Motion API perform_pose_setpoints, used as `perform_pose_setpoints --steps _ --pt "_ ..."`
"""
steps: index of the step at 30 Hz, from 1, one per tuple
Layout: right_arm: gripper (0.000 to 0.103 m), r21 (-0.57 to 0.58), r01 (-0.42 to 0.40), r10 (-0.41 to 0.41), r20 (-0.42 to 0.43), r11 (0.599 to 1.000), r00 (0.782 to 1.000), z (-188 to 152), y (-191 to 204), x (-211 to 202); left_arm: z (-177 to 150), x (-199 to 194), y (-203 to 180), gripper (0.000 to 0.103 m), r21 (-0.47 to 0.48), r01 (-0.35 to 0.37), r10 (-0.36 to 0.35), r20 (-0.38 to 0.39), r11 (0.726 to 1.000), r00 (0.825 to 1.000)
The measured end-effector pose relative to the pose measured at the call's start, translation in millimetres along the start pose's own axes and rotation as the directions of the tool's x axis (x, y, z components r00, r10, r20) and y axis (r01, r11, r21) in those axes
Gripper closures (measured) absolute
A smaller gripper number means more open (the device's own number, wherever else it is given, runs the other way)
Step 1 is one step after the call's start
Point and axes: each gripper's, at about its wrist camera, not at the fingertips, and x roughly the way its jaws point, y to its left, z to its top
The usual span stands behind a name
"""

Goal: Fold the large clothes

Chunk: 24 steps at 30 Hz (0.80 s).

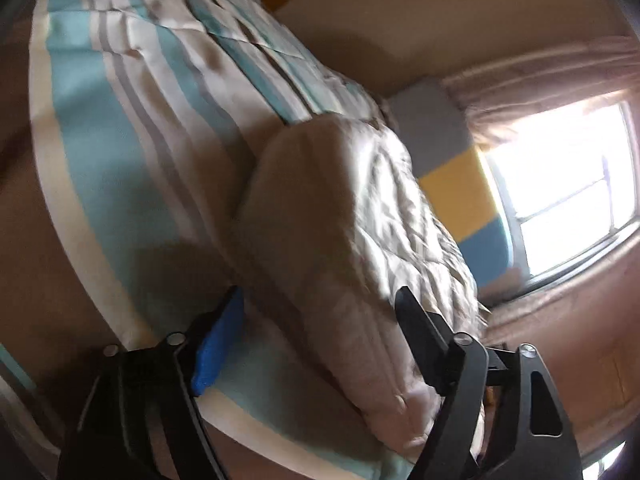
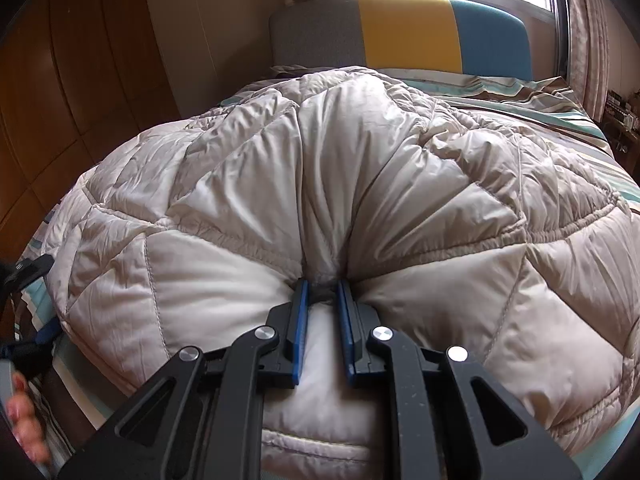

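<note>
On the striped bedsheet lies the quilted beige jacket, puffy and bunched, near the grey, yellow and blue headboard. At its near edge the right gripper is closed tightly on a pinched fold of the jacket, and the fabric bulges around both blue pads. The left gripper stands wide at the jacket's side; the padded edge lies between its jaws, but the pads are not pressing on it.
</note>
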Motion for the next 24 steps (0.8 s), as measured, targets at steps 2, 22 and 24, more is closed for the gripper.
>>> perform_pose_setpoints --steps 2,22,24 --pt "0.089 0.0 0.0 0.0 0.0 1.0 1.0 0.1 0.0 0.1 8.9 13.6 -2.6 0.023 0.004 -0.004 0.004 -0.002 1.0 1.0" --pt "0.085 0.07 -0.063 0.064 -0.014 0.996 0.998 7.3 -9.5 -6.4 -36.8 8.9 -159.9 0.076 0.611 0.185 -0.26 0.034 0.769 0.965" --pt "0.078 0.098 -0.086 0.086 0.006 0.992 0.996 8.5 -19.1 -19.6 -49.2 10.5 -174.1 0.076 0.673 0.172 -0.256 0.027 0.72 0.966"
